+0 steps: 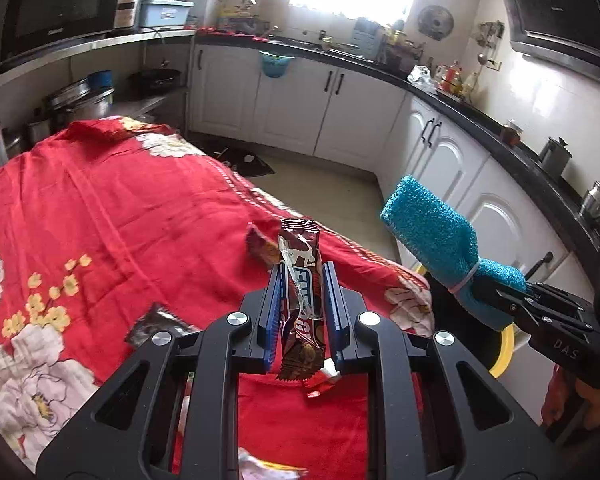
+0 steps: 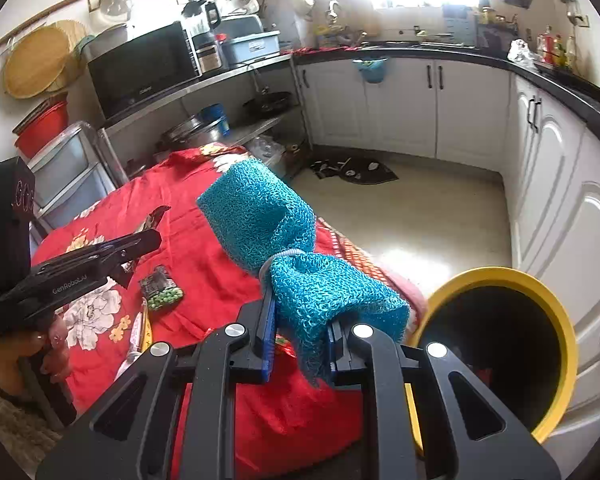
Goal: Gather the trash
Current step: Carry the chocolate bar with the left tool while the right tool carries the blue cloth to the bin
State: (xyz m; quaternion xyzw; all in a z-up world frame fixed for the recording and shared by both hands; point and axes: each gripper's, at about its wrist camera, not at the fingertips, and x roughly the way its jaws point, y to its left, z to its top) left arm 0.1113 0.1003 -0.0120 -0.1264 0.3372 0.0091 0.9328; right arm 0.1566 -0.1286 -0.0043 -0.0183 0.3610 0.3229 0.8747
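Wrapper pinched upright by left gripper near the table's edge; right gripper apparently clamps teal mesh.

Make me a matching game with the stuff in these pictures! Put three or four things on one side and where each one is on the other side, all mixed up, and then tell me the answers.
Things:
1. brown snack-bar wrapper
2. teal mesh scrubber
3. green-pea snack packet
4. yellow-rimmed bin

Places:
A. lying on the red floral cloth
B. standing on the floor beside the table
C. pinched upright in the left gripper
D. clamped in the right gripper

Right pairs: 1-C, 2-D, 3-A, 4-B
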